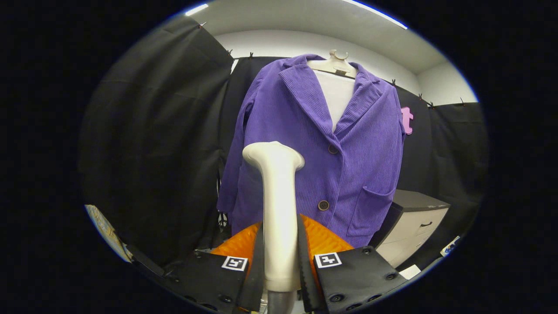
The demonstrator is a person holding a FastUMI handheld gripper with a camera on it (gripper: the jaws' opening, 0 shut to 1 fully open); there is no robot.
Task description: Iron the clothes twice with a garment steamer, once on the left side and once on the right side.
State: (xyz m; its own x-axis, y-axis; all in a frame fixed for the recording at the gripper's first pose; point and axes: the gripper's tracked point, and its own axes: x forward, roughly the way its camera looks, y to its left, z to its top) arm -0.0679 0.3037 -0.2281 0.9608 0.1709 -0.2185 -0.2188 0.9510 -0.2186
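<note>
Ribbed cloth, smooth plastic

We see a purple corduroy jacket (344,161), matt and finely ribbed, behind a glossy, smooth plastic garment steamer (279,209) clamped between the fingers of the gripper (281,261).

One gripper (281,261) is showing, its two fingers (257,266) pressing on one garment steamer (279,209). One purple jacket (314,148) is hanging on one hanger (335,63), showing two buttons (323,205) and one patch pocket (369,209). One cabinet (414,226) is standing beside it, showing two drawers.
</note>
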